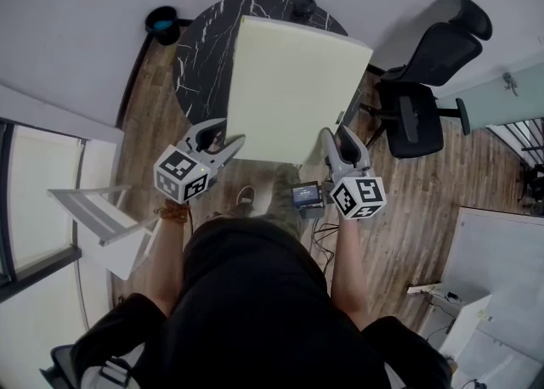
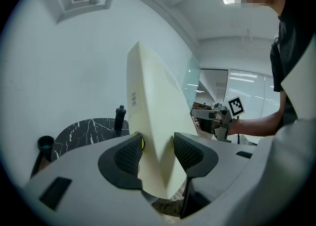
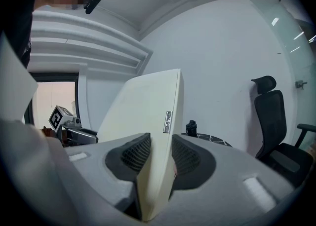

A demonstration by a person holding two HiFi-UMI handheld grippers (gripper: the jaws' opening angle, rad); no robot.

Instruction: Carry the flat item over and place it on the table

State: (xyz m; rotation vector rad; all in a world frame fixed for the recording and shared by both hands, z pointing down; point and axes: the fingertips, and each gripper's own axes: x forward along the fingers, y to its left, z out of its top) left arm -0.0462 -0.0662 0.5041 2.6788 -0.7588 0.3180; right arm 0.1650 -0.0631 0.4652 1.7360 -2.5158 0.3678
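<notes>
A large flat cream board point(image 1: 293, 90) hangs tilted above the near part of a round black marble table point(image 1: 200, 47). My left gripper point(image 1: 225, 148) clamps the board's near left corner and my right gripper point(image 1: 333, 145) clamps its near right corner. In the left gripper view the board point(image 2: 155, 106) stands edge-on between the jaws of the left gripper point(image 2: 158, 153), both pads against it. The right gripper view shows the board point(image 3: 143, 106) the same way, pinched in the right gripper point(image 3: 157, 156). The board hides most of the tabletop.
A dark bottle point(image 1: 304, 5) stands at the table's far edge. A black office chair point(image 1: 421, 81) sits to the right, a small black bin point(image 1: 163, 24) by the wall at the left. A white frame point(image 1: 93, 213) and a small device point(image 1: 306, 195) are on the wooden floor.
</notes>
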